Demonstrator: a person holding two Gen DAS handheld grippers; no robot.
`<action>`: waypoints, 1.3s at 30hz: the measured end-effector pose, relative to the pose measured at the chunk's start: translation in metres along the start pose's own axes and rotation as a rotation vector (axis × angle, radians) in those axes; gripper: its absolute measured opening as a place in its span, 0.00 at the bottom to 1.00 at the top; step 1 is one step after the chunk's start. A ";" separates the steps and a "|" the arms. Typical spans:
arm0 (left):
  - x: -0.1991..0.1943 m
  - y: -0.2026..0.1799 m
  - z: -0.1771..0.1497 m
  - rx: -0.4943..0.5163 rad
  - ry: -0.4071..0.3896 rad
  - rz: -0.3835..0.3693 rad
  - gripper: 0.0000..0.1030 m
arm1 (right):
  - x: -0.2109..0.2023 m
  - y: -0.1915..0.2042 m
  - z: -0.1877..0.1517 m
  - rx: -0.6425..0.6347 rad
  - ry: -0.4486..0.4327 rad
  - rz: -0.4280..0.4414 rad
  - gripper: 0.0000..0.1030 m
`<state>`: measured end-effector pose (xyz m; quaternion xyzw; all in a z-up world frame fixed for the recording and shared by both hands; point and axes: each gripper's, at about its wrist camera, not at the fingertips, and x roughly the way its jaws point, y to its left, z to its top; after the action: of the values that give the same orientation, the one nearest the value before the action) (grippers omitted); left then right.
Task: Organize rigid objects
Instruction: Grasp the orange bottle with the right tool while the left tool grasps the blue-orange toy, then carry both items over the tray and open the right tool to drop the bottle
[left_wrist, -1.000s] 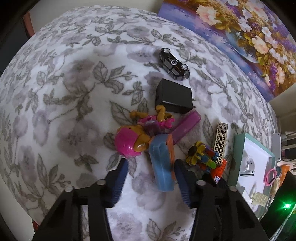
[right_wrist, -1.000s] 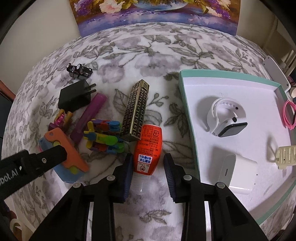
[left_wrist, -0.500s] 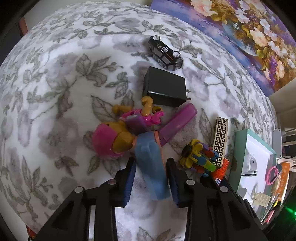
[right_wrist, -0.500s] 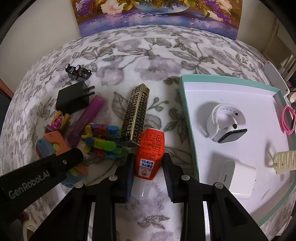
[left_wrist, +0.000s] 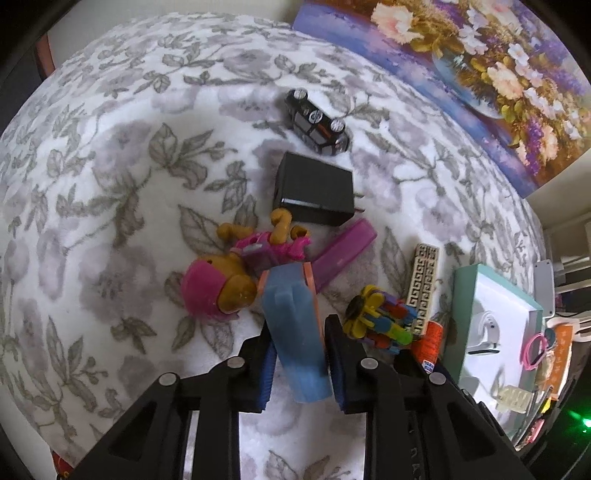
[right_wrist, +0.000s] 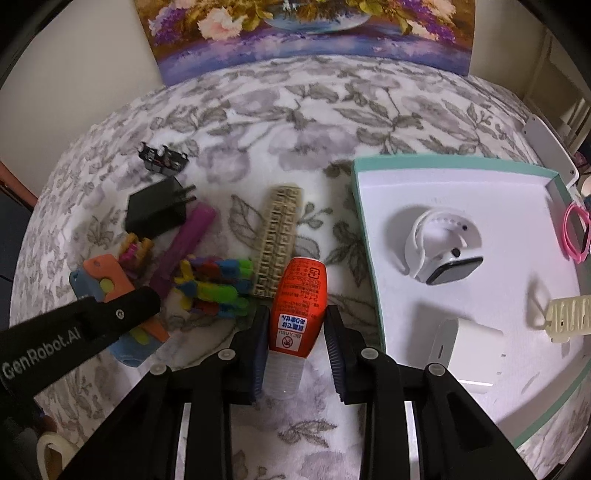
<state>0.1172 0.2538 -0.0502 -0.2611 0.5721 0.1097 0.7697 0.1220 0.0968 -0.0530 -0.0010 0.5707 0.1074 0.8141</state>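
The left gripper (left_wrist: 300, 363) has both blue-padded fingers (left_wrist: 266, 363) pressed to the sides of the blue and orange toy (left_wrist: 295, 325). Just left of the fingers lies a pink-helmeted figure (left_wrist: 236, 275); right of them, a multicoloured block toy (left_wrist: 380, 321). Ahead sit a purple bar (left_wrist: 345, 249), a black charger (left_wrist: 314, 188), then a black toy car (left_wrist: 317, 122).

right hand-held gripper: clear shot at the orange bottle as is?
Probably yes. The right hand-held gripper already straddles the orange bottle, a finger along each side and nothing between. The patterned box touches the bottle's far end, so it may get nudged.
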 end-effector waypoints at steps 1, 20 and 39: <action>-0.004 -0.001 0.001 0.000 -0.010 -0.006 0.26 | -0.002 0.001 0.000 -0.003 -0.005 0.004 0.30; -0.047 -0.012 0.000 -0.002 -0.102 -0.089 0.23 | -0.042 -0.027 0.014 0.081 -0.082 0.085 0.30; -0.045 -0.104 -0.034 0.169 -0.091 -0.176 0.23 | -0.071 -0.158 0.017 0.307 -0.165 -0.022 0.30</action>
<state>0.1234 0.1542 0.0132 -0.2394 0.5188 0.0047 0.8207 0.1428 -0.0678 -0.0003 0.1260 0.5114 0.0097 0.8500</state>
